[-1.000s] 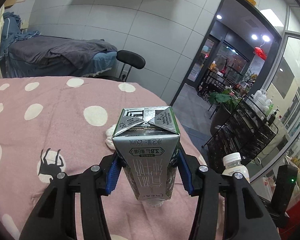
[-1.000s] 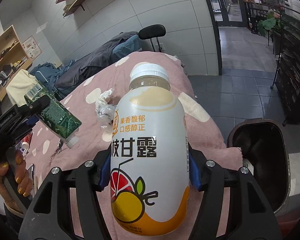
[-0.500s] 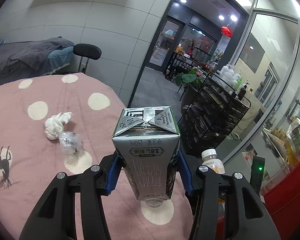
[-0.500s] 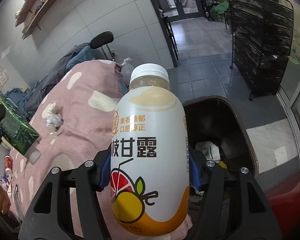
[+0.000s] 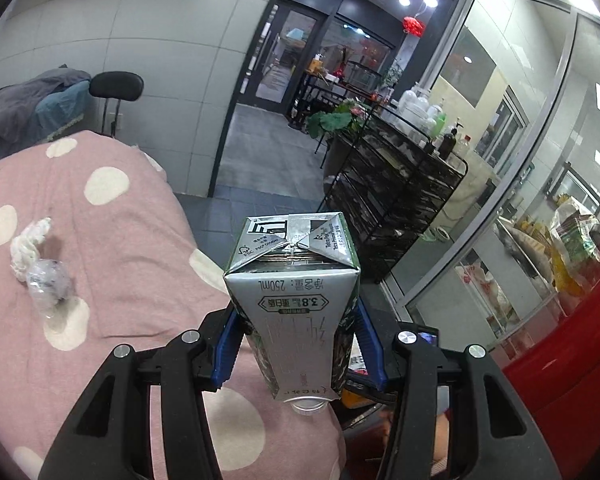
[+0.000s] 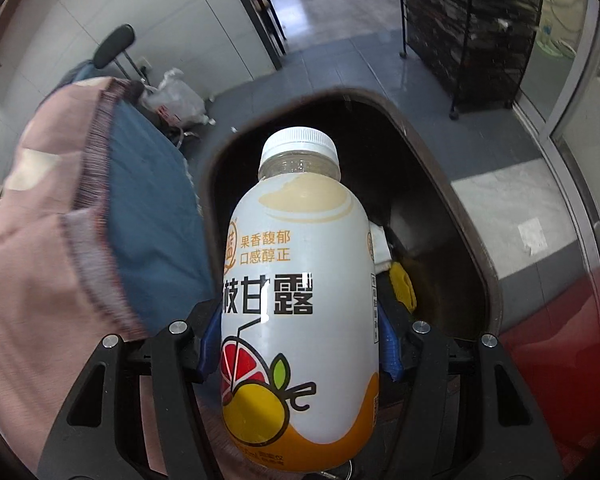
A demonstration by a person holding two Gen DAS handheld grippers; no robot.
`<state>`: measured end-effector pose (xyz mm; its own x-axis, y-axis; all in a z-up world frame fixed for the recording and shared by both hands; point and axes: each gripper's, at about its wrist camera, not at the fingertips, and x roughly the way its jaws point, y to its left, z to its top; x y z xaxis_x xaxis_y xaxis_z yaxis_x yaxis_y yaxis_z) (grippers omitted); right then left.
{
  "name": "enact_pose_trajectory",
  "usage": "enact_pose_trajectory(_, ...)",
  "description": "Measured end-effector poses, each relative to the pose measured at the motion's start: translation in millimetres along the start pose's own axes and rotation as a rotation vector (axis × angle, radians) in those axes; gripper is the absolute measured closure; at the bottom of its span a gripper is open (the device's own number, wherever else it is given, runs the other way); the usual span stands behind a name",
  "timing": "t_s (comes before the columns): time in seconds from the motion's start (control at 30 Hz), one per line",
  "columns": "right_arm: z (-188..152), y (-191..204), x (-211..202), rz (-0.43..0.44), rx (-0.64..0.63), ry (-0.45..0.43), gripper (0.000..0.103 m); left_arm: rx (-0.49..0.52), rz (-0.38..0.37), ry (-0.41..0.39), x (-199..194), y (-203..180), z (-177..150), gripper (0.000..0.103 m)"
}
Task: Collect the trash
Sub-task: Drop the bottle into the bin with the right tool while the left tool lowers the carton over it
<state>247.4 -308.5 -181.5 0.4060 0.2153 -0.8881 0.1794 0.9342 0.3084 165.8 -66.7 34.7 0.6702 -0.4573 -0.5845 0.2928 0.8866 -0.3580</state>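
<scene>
The left gripper (image 5: 296,354) has its blue-padded fingers (image 5: 226,350) clamped on the sides of a silver milk carton (image 5: 294,300), held above the edge of a pink polka-dot bed (image 5: 112,248). A crumpled tissue (image 5: 26,246) and a clear plastic wrapper (image 5: 48,288) lie touching on that bed. The right gripper (image 6: 298,346) grips a white drink bottle (image 6: 300,304) at mid-width, cap pointing into the open dark trash bin (image 6: 452,200) on the floor beside the bed.

glossy plastic bottle (image 6: 300,300), foil-grey carton (image 5: 294,280) (creased)
</scene>
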Motion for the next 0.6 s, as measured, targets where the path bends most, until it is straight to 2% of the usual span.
enact_pose_trajectory(0.2,2,-9,35,-0.027,0.019,0.072,0.042,0.016,-0.021,0.046,16,-9,-6,0.053)
enact_pose_trajectory(0.33,-2,-13,44,-0.029,0.042,0.093,0.041,0.022,-0.037,0.074,25,-15,-8,0.053)
enact_pose_trajectory(0.4,-3,-16,44,-0.023,0.059,0.094,0.035,0.029,-0.045,0.085,28,-19,-9,0.053)
enact_pose_trajectory(0.6,-14,-20,27,-0.007,0.079,0.047,0.034,0.052,-0.071,0.139,44,-32,-17,0.053)
